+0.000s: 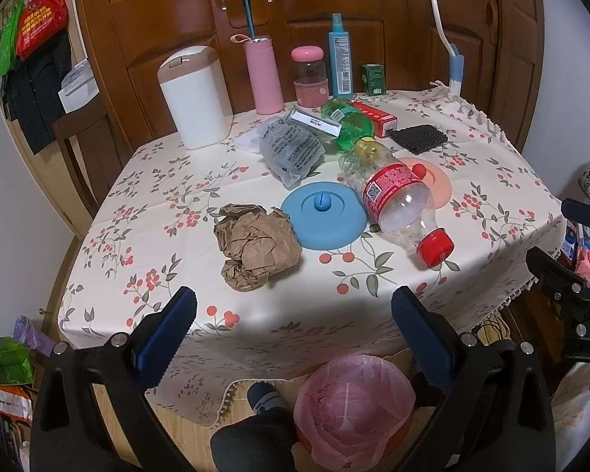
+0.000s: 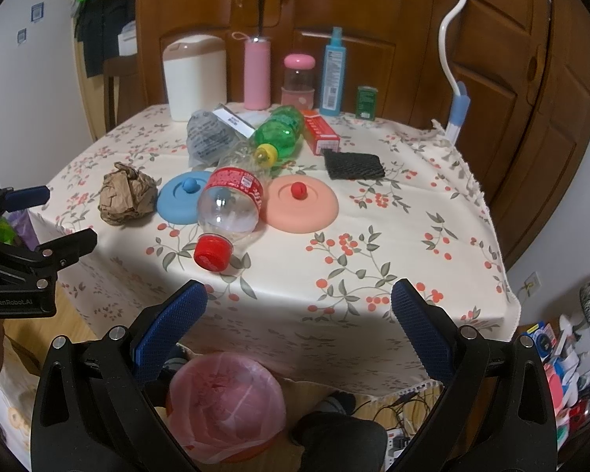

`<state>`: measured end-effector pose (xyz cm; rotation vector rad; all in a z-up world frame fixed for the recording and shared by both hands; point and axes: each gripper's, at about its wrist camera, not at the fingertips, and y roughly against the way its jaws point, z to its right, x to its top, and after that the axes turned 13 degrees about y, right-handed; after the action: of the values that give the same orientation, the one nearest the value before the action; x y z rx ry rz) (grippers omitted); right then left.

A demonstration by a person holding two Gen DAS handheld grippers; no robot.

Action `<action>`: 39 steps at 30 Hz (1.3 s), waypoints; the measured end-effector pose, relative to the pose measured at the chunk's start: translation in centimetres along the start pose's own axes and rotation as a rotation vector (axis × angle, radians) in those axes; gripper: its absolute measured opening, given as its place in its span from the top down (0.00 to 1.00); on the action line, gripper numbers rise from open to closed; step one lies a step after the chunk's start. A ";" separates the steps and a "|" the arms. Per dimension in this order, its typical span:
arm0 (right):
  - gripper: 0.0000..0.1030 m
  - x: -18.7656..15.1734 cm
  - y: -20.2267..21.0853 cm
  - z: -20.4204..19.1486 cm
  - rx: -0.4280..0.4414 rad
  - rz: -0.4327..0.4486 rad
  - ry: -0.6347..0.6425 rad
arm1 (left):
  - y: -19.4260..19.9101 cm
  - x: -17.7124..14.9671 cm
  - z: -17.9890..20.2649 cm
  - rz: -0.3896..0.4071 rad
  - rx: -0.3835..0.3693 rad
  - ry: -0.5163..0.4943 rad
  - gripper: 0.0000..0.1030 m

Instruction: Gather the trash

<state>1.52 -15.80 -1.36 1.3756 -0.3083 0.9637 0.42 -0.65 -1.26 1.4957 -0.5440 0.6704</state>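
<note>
While both grippers' fingers (image 1: 185, 314) gape wide, empty, crumpled paper (image 1: 255, 246) lies ahead of left fingers, red-capped bottle (image 2: 226, 212) ahead of right fingers (image 2: 413, 314); lined bin (image 1: 354, 405) waits below surface (image 1: 137, 196) edge, likely for drops.

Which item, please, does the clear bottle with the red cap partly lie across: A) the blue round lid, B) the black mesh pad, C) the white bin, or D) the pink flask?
A: the clear bottle overlaps the right edge of the blue round lid, well apart from the others.

Only clear one is "GenRobot.AI" – white letters on the left hand-held gripper (image 2: 27, 212), left edge of the right wrist view. The clear bottle (image 1: 401, 204) has a red label with a QR code – print's too tiny to read.
</note>
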 end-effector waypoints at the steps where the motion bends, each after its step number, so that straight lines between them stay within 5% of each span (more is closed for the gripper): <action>1: 0.06 0.0 0.0 0.0 0.002 0.000 0.000 | 0.0 0.0 0.0 0.000 0.000 -0.001 0.05; 39: 0.06 -0.1 -1.3 -0.5 0.020 0.007 0.001 | -1.6 0.1 0.1 -0.017 -0.002 0.001 0.05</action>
<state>2.22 -15.23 -2.42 1.3933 -0.3038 0.9760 1.61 -0.72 -2.32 1.4968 -0.5304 0.6570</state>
